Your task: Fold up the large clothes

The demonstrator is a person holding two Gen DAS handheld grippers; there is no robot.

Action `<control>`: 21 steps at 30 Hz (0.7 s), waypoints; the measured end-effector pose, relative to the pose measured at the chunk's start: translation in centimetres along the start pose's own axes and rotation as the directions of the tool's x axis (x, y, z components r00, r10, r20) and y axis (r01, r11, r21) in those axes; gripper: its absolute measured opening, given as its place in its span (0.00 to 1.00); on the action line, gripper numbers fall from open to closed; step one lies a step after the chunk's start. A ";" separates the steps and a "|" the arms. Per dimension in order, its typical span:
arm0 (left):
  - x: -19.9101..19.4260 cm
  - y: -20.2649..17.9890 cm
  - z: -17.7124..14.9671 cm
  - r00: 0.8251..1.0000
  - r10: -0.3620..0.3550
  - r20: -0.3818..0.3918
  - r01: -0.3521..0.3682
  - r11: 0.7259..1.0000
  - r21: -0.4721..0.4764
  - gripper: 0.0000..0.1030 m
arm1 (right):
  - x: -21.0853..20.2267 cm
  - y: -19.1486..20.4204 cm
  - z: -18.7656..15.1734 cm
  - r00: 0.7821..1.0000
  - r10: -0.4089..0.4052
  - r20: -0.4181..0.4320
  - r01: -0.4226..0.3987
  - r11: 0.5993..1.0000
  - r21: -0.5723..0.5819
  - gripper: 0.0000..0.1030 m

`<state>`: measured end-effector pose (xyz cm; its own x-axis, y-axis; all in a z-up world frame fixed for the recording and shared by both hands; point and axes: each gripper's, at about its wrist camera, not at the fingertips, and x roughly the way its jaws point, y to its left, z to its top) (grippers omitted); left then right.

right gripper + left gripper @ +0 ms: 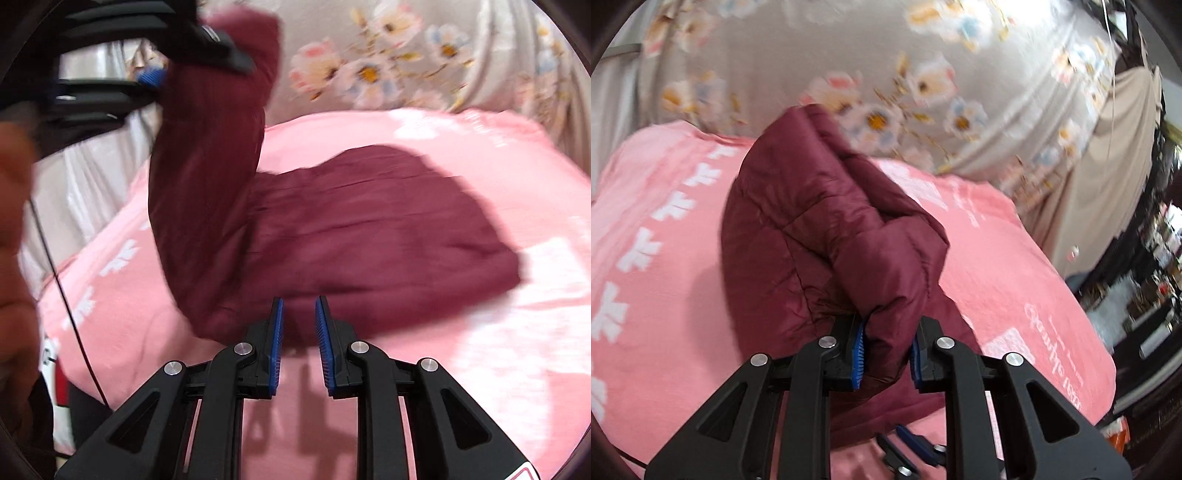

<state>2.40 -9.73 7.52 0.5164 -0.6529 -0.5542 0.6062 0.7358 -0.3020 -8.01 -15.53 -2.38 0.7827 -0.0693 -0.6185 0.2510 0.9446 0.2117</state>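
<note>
Your left gripper [886,354] pinches the maroon jacket [369,229] sleeve, lifting it to fold over the body, while your right gripper [298,347] hovers near, fingers slightly parted and empty.

left gripper [886,350]: black linkage arms, silver rivets, blue ribbed pads | right gripper [299,347]: same build | thin black cable [62,288] | bare hand [14,221], blurred

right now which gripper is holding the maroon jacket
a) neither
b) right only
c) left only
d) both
c: the left gripper has its blue fingers pinched on a fold of the maroon jacket, lifting it off the pink blanket, while the right gripper is open with nothing between its fingers.
</note>
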 end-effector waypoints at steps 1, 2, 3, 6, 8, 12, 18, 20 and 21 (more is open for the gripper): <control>1.2 -1.1 -0.2 1.000 -0.006 -0.026 0.006 1.000 0.008 0.17 | -0.6 -0.8 -0.2 1.000 -0.026 0.005 0.026 1.000 0.002 0.19; 2.1 -1.9 -0.5 0.999 -0.009 -0.046 0.010 1.000 0.013 0.17 | -1.1 -2.0 -0.4 0.998 -0.058 0.004 0.058 0.998 0.008 0.19; 3.5 -2.9 -1.0 0.997 -0.012 -0.074 0.014 1.000 0.022 0.17 | -1.7 -3.5 -0.7 0.996 -0.093 -0.005 0.093 0.995 0.021 0.19; 7.2 -4.8 -2.8 0.986 -0.005 -0.167 0.013 0.999 0.045 0.17 | -2.9 -7.5 -0.8 0.986 -0.165 -0.030 0.167 0.982 0.086 0.19; 9.3 -5.5 -4.4 0.972 -0.001 -0.236 0.012 0.999 0.044 0.18 | -3.3 -10.0 -0.1 0.982 -0.181 -0.058 0.187 0.972 0.141 0.19; 8.3 -5.1 -6.3 0.967 -0.020 -0.253 0.022 1.000 0.006 0.35 | -4.1 -13.8 2.5 0.989 -0.128 -0.073 0.143 0.955 0.261 0.31; 0.0 -2.3 -4.9 0.995 -0.058 -0.084 0.049 0.993 -0.107 0.78 | -5.3 -13.2 8.2 0.996 -0.058 0.068 0.041 0.972 0.231 0.58; -1.1 0.0 -4.5 0.995 0.091 -0.047 -0.096 0.989 -0.111 0.78 | -4.5 -11.6 10.0 0.996 -0.008 0.086 -0.008 0.983 0.183 0.65; -0.9 1.0 -4.4 0.989 0.136 -0.052 -0.141 0.982 -0.127 0.78 | -3.9 -10.8 10.7 0.997 0.013 0.081 -0.026 0.986 0.164 0.68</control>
<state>-0.10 -7.67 4.30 0.5618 -0.5366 -0.6296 0.4451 0.8376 -0.3168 -7.75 -28.92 5.83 0.8295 -0.0830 -0.5523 0.3204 0.8807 0.3489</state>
